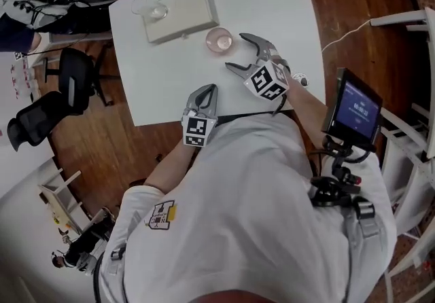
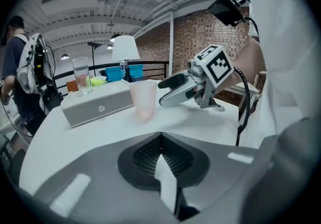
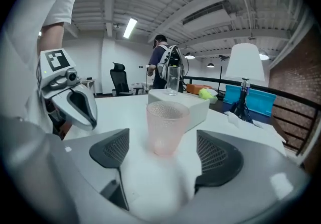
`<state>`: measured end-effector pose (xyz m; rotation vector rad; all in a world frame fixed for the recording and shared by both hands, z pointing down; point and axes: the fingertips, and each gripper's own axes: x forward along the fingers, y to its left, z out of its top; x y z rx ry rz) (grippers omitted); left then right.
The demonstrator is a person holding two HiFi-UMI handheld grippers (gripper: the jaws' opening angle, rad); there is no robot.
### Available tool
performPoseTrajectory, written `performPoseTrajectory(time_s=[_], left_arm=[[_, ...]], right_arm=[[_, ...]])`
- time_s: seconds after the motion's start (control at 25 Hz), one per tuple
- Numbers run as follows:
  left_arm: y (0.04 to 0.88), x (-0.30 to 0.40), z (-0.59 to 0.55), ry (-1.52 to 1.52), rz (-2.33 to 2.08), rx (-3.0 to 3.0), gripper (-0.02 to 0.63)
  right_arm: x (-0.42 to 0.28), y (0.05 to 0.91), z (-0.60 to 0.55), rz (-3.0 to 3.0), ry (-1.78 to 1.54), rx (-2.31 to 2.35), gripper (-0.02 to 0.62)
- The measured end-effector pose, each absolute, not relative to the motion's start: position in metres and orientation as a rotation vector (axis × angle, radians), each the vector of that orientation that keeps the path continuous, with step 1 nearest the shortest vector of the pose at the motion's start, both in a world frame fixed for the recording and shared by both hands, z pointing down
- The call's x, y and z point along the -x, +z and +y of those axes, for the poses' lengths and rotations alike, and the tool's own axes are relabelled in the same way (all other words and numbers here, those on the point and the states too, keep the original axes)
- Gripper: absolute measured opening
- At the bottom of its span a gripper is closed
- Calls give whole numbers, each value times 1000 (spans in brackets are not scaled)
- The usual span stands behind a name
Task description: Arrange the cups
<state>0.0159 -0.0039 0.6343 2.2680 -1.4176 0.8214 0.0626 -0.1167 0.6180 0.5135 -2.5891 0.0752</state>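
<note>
A pink ribbed cup (image 1: 219,40) stands upright on the white table (image 1: 285,3), just off the near corner of a flat white box (image 1: 180,13). My right gripper (image 1: 243,56) is open, its jaws spread wide just short of the cup and not touching it. In the right gripper view the pink cup (image 3: 167,127) stands a little beyond the gap between the pads (image 3: 113,150). A clear glass (image 1: 158,11) stands on the box's far end. My left gripper (image 1: 206,94) is shut and empty near the table's front edge, pointing at the pink cup (image 2: 144,98).
A tablet on a stand (image 1: 353,108) is at the table's right side. Black office chairs (image 1: 75,70) stand left of the table on the wooden floor. A lamp (image 3: 244,67) and blue bins are beyond the box. A person with a backpack (image 2: 22,67) stands past the table.
</note>
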Motion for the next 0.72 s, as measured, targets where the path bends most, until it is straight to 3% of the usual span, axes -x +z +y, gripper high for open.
performPoseTrajectory(time_s=[0.12, 0.44, 0.6, 0.72], left_arm=[[635, -13, 13, 870, -1409, -2240, 2], [632, 2, 42, 923, -1383, -2188, 2], [631, 0, 41, 966, -1359, -2177, 2], [628, 6, 44, 972, -1352, -2181, 2]], right_arm=[[-41, 623, -124, -2608, 42, -510, 457], [-10, 641, -138, -2600, 37, -588, 466], [-13, 647, -145, -2571, 46, -583, 369], [-7, 643, -138, -2569, 39, -591, 362]])
